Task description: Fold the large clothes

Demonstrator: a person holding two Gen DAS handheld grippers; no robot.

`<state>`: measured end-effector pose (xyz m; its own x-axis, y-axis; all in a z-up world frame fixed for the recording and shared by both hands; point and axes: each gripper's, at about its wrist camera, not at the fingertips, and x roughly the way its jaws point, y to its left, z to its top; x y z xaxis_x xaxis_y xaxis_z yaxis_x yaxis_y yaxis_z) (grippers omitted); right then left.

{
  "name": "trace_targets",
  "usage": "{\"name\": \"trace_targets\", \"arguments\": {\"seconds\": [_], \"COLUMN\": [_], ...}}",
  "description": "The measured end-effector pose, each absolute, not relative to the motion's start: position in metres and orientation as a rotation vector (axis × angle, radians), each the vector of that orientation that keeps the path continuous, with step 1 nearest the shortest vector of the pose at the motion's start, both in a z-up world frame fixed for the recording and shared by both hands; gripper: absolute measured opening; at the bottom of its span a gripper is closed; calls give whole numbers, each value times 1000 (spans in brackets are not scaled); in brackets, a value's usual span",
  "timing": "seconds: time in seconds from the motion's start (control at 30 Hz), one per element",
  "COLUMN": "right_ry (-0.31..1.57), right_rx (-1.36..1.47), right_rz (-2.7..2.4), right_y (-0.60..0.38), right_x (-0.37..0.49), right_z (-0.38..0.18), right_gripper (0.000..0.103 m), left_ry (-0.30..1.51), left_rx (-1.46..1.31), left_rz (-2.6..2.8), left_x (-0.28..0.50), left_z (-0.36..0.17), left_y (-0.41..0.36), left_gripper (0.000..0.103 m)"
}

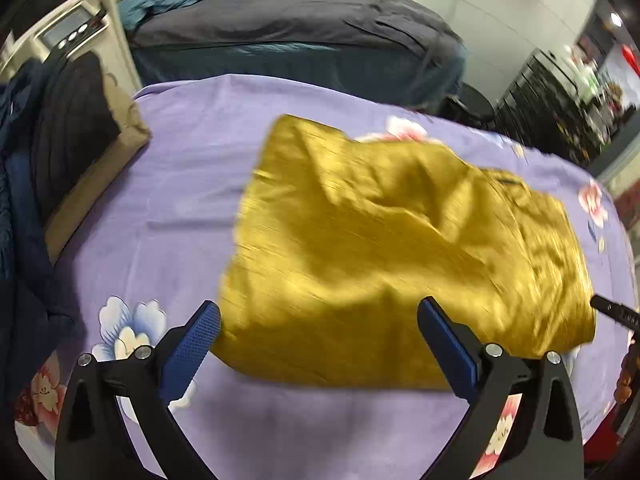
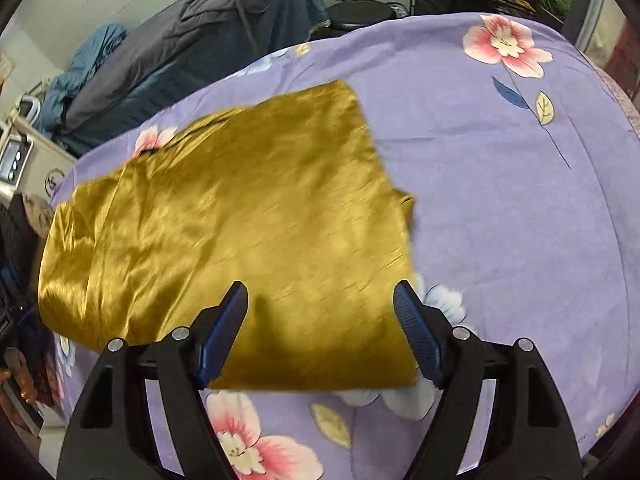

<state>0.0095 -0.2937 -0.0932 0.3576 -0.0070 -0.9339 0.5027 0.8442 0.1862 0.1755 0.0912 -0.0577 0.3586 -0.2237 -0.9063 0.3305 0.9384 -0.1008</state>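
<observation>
Plainly, left wrist view: left gripper (image 1: 318, 320) hangs released, empty, above the near edge of the gold garment (image 1: 400, 248), which lies folded flat on the lilac flowered bedsheet (image 1: 180, 184).

Right wrist view: right gripper (image 2: 320, 308) likewise released over the garment's near edge, likely freeing it to settle.

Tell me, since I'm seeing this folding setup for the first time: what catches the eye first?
The shiny gold garment stands out, lying folded in the middle of the lilac floral bedsheet. Both the left gripper and right gripper hang open above its near edge, holding nothing. Behind, dark bedding is heaped.
</observation>
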Motion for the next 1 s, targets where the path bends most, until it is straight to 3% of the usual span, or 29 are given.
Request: {"name": "trace_targets", "arguments": {"seconds": [0.37,0.63,1.0], "right_ry": [1261,1242,1230], "right_rx": [192,130,121], "right_rz": [-147,-152,-182], "right_y": [-156,-158,-152], "right_x": [21,9,-15], "right_z": [-57,-12,0], "right_gripper": [75,77,78], "left_ry": [1228,1210,1198], "left_rx": [264,339,330], "left_rz": [-449,-385,-359], "left_x": [108,99,82], "left_z": [-49,-21,-3], "left_y": [19,19,28], "left_gripper": [97,97,97]}}
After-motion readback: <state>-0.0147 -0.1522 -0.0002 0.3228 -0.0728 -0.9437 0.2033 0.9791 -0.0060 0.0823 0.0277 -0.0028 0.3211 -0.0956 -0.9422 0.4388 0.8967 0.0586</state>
